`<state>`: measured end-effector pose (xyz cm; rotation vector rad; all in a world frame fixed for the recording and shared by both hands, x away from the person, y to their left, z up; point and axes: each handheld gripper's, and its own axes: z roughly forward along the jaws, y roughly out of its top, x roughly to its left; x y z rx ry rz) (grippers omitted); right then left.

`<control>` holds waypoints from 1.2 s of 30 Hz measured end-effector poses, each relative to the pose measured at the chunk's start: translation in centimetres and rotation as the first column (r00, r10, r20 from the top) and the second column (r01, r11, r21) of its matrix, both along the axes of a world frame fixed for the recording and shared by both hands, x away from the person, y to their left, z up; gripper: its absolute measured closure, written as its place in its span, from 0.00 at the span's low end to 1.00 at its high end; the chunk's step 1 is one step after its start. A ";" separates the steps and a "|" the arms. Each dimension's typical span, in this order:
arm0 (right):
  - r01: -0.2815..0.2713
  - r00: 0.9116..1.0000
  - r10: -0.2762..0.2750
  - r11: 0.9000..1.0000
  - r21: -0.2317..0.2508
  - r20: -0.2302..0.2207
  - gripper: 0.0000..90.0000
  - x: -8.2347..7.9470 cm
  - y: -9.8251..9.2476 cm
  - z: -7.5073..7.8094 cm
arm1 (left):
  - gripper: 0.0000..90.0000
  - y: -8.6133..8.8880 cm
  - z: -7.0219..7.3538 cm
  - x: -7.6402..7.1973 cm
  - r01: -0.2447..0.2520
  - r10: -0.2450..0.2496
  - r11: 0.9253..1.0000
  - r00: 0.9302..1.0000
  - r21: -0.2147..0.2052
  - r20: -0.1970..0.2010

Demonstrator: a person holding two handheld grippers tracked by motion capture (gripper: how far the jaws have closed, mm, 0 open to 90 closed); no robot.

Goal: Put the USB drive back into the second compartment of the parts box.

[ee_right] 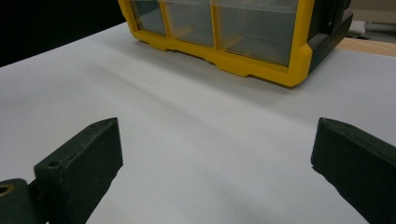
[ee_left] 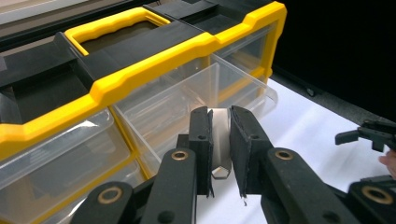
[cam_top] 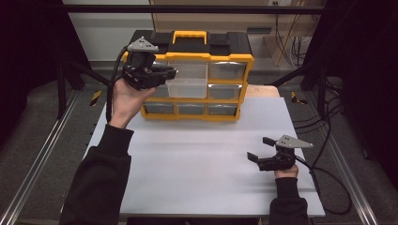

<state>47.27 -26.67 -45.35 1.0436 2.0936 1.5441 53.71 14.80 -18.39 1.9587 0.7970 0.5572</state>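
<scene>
The left gripper [cam_top: 162,75] is up at the front of the yellow-and-black organiser [cam_top: 233,60], its jaws pinched on the tab of a clear drawer [ee_left: 187,100] in the top row; that drawer sticks out of its slot, just ahead of the fingertips; the right gripper [cam_top: 259,149] rests on the white table [cam_top: 197,154] well apart from the organiser, jaws spread wide, nothing between them.

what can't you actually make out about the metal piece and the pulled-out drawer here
- Metal piece in the left gripper: its sides sit behind the jaws in the left gripper view; too small to see in the high view.
- Open clear drawer: the left gripper covers its left end in the high view.
- Other drawers' contents: blurred behind cloudy plastic.
</scene>
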 end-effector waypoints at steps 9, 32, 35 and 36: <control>0.001 1.000 -0.001 1.000 -0.002 0.002 0.03 0.0 0.0 0.0 | 0.88 -0.6 -0.2 2.0 -0.025 0.025 1.000 1.000 0.007 -0.004; -0.003 1.000 0.003 1.000 0.001 0.009 0.03 0.0 0.0 0.0 | 0.86 -1.1 -2.9 4.8 -0.038 0.039 0.999 0.998 0.012 -0.046; -0.001 1.000 0.001 1.000 0.001 0.002 0.03 0.0 0.0 0.0 | 0.73 -0.7 -2.9 4.3 -0.044 0.043 0.999 0.999 -0.017 -0.032; -0.001 1.000 0.001 1.000 0.001 0.002 0.03 0.0 0.0 0.0 | 0.73 -0.5 -2.8 4.1 -0.045 0.045 0.999 0.999 -0.017 -0.025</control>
